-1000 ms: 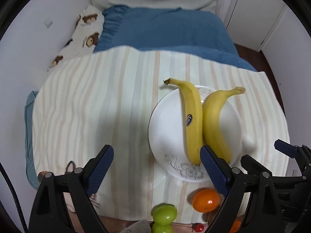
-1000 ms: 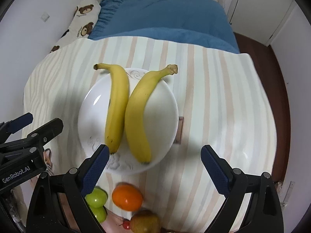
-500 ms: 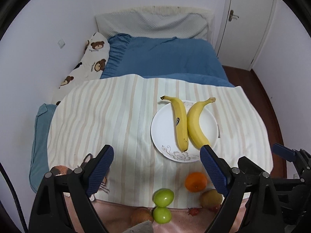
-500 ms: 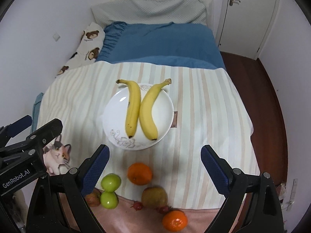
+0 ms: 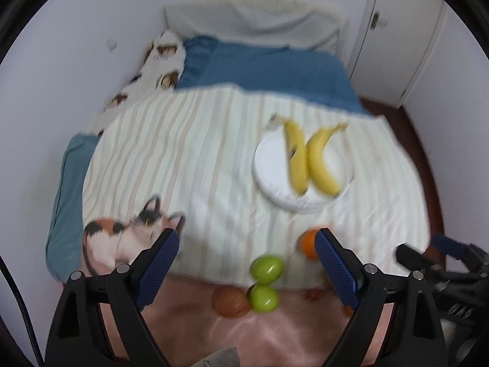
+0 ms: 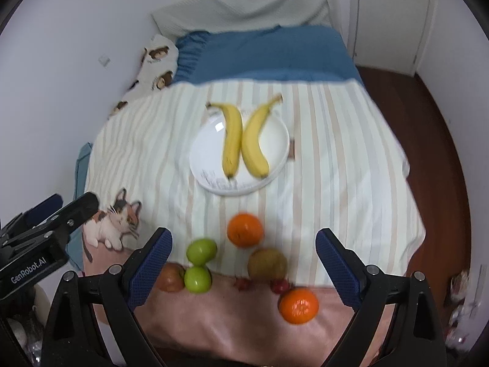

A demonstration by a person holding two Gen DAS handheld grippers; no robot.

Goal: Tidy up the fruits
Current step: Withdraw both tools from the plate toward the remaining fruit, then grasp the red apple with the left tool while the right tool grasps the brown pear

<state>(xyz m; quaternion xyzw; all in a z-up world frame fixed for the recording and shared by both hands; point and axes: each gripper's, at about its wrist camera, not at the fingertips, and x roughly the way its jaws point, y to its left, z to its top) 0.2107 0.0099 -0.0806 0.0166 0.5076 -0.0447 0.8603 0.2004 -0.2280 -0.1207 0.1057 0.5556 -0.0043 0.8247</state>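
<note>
- Left gripper (image 5: 246, 249): jaws spread wide, nothing between the pads; it hangs above the near edge of the bed.
- Right gripper (image 6: 244, 246): jaws likewise spread and empty; the left gripper shows at the left edge of its view.
- Between the right jaws, nearest first: two green apples (image 6: 198, 264) touching each other, beside the left pad; a brownish fruit (image 6: 267, 263) toward the right pad; an orange (image 6: 245, 230) just beyond the jaw line.
- Nearer than the right jaws: a second orange (image 6: 299, 305), a reddish-brown fruit (image 6: 171, 277) against the nearer apple, and two small red fruits (image 6: 279, 286), too blurred to name.
- Bananas (image 6: 246, 140): two, well beyond the jaws, on a white plate (image 6: 201, 150). Long axes run away from the grippers; stems point to the far side and splay apart, blunt ends point toward the jaws, the middles touching.
- In the left view the plate (image 5: 269, 159) lies beyond and toward the right jaw; the picture is blurred.
- Nothing stands between the loose fruit and the plate.
- Surface: a striped sheet (image 6: 336, 168) over a pink cover (image 6: 232, 321), with a cat print (image 6: 117, 223) beyond the left jaw.
- Farther: blue blanket (image 6: 266, 52), bear-print pillow (image 6: 156, 64), white walls, a door (image 6: 391, 15), dark wooden floor (image 6: 440, 140) at right.
</note>
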